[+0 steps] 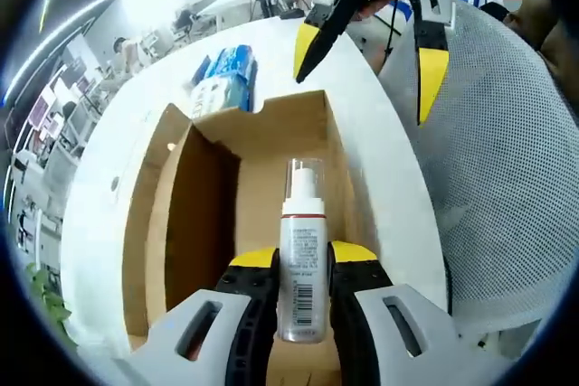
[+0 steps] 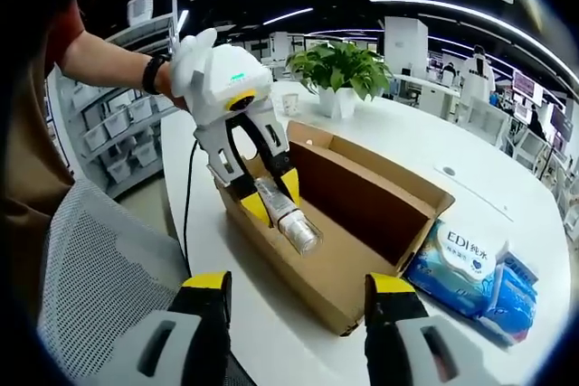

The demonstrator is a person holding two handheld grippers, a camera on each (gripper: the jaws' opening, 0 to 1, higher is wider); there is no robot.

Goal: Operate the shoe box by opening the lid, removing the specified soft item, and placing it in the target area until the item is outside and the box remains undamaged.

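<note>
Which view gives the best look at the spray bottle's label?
The left gripper view: the spray bottle stands close up between the left gripper jaws, label and barcode facing the camera. The right gripper view shows it small, tilted over the box.

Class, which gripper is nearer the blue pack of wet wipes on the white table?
Right gripper: open beside the wipes pack; left gripper grips the clear spray bottle across the cardboard box.

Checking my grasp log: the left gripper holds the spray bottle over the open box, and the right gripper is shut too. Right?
Not quite. The left gripper does hold the spray bottle over the open box, but the right gripper is open, jaws wide apart in the right gripper view.
</note>
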